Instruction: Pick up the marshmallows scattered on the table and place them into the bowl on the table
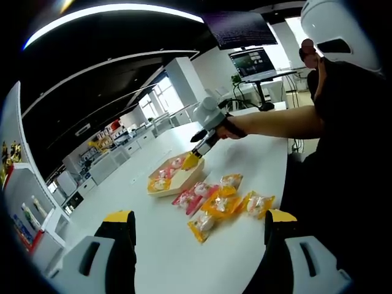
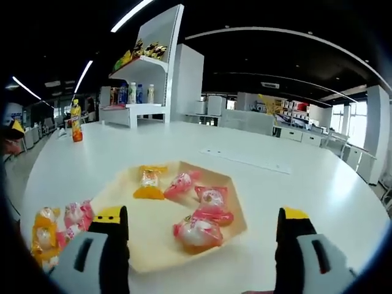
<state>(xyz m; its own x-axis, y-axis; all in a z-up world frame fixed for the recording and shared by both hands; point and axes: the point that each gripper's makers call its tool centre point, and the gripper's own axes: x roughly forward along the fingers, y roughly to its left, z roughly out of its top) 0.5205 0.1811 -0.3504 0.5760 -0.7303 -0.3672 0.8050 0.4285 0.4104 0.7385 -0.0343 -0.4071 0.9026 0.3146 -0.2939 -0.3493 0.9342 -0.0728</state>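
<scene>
Four wrapped marshmallows (image 2: 197,211), pink and orange, lie in the bowl (image 2: 236,202) just ahead of our right tool (image 2: 202,245), spread wide, empty; our left tool (image 1: 199,245) likewise.

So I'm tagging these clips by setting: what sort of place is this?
Probably an open-plan office or lab showroom. A long white table holds the bowl of wrapped marshmallows, a display shelf carries bottles and snacks, and a monitor on a stand sits near large windows.
</scene>
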